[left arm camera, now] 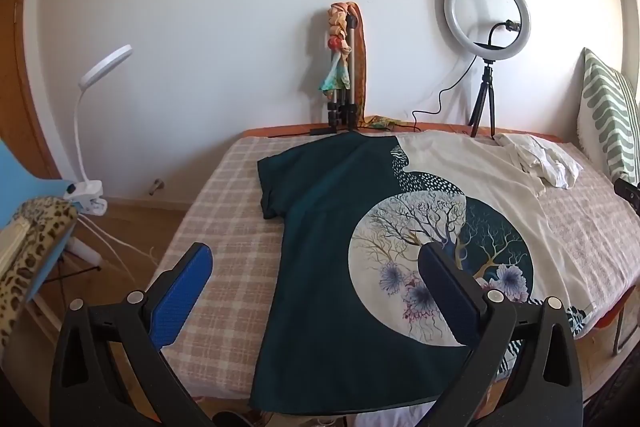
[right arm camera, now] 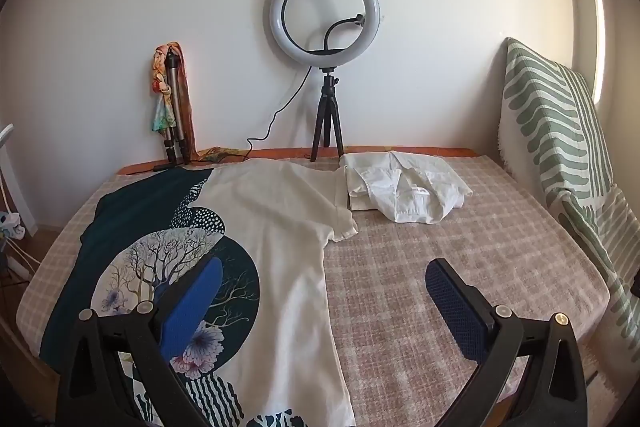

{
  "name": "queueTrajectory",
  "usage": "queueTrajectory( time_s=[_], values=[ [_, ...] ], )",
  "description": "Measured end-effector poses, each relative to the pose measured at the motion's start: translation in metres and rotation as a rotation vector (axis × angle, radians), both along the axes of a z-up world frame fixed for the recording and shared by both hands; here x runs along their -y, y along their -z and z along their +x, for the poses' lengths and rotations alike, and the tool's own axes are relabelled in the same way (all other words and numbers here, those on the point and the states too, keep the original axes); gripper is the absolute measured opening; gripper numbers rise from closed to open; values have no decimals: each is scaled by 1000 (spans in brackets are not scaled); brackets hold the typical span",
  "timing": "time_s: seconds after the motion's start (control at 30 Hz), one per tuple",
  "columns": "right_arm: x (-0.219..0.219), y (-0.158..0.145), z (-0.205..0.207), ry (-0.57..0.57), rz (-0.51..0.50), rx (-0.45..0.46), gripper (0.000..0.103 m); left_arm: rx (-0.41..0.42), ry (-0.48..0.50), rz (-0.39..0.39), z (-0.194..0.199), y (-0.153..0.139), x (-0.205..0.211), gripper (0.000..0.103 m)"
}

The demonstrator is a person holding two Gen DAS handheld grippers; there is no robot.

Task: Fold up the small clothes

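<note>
Both grippers, left [left arm camera: 316, 259] and right [right arm camera: 324, 275], tilt downward, jaws spread empty above the t-shirt [left arm camera: 340, 227].

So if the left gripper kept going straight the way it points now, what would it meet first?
Most likely the t-shirt spread flat on the bed. The left gripper hangs above it with jaws wide open and empty, angled downward toward the shirt's dark teal half beside the round tree print. Depth is hard to judge here.
</note>
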State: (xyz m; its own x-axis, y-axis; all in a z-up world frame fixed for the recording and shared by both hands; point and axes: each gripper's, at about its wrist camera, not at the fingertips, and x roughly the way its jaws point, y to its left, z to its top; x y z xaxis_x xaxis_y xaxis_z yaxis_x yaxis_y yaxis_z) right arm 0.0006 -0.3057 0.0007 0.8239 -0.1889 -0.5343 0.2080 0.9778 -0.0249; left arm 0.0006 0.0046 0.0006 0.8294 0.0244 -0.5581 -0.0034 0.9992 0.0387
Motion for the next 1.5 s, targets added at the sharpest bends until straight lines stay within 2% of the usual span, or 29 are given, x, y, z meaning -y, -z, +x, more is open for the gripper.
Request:
queueTrajectory(
  time_s=[1.5],
  values=[
    [-5,1,5,-5,15,-9,103,8,4,19,-2,1,2,102]
  ],
)
